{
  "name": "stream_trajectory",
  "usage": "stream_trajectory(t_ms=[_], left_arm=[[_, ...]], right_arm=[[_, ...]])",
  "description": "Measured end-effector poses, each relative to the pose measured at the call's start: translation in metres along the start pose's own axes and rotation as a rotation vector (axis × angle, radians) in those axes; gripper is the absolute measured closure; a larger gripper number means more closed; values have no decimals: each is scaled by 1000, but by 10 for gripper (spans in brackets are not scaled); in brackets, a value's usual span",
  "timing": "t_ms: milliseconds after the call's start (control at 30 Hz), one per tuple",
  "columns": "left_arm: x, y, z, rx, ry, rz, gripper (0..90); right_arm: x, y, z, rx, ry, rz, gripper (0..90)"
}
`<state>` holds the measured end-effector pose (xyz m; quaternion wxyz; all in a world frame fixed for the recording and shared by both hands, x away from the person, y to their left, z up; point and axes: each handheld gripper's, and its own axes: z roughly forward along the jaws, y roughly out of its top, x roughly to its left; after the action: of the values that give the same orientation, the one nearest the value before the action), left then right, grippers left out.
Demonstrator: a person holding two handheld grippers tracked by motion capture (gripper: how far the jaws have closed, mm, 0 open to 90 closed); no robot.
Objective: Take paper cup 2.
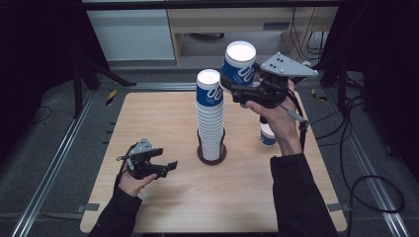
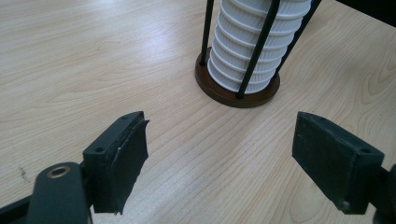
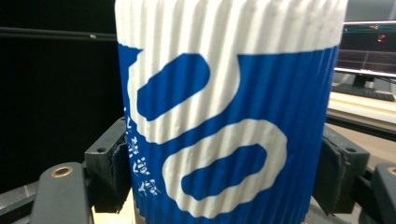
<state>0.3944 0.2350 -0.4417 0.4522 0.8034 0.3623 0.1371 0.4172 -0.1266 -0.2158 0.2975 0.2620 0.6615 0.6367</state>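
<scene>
Black sleeves enter from the bottom edge of the high view, one forearm on each side. The left hand [image 1: 131, 181] rests low over the near-left part of the pale wood surface [image 1: 163, 207], wrist bent so that the left claw [image 1: 168, 167] points right, toward the centre. Its jaws stand spread wide with nothing between them; in the left gripper view the bare wood grain shows in the gap, and beyond it sits the round brown base [image 2: 237, 89] of a holder with thin black upright rods.

At mid-surface that holder carries a tall stack of cups [image 1: 211, 126], white ribbed rims piled one above another, the top cup blue and white.

The right forearm reaches up and forward, the right hand [image 1: 276, 121] lifted well above the surface with the right claw [image 1: 236, 89] aimed left. That claw pinches a single blue-and-white ribbed paper cup [image 1: 239, 61] by its sides, held upright in the air just right of the stack's top and slightly higher; the right gripper view shows both jaws pressed against the cup's corrugated wall.

Under the right hand, another small blue-and-white cup [image 1: 267, 136] stands on the surface, partly hidden.
</scene>
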Motion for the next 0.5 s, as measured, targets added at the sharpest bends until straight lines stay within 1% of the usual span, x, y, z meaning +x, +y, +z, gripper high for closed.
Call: stream_trajectory(t_ms=[133,267,500], left_arm=[[0,0,0,0,-1,1,176],[-1,0,0,0,-2,0,176],[-3,1,-1,-1,-7,9,177]], right_arm=[[-5,-13,-13,23,-8,-1,216],[-8,-28,-23,44,-4,7,216],[-11,-56,-33,76,23,19,215]])
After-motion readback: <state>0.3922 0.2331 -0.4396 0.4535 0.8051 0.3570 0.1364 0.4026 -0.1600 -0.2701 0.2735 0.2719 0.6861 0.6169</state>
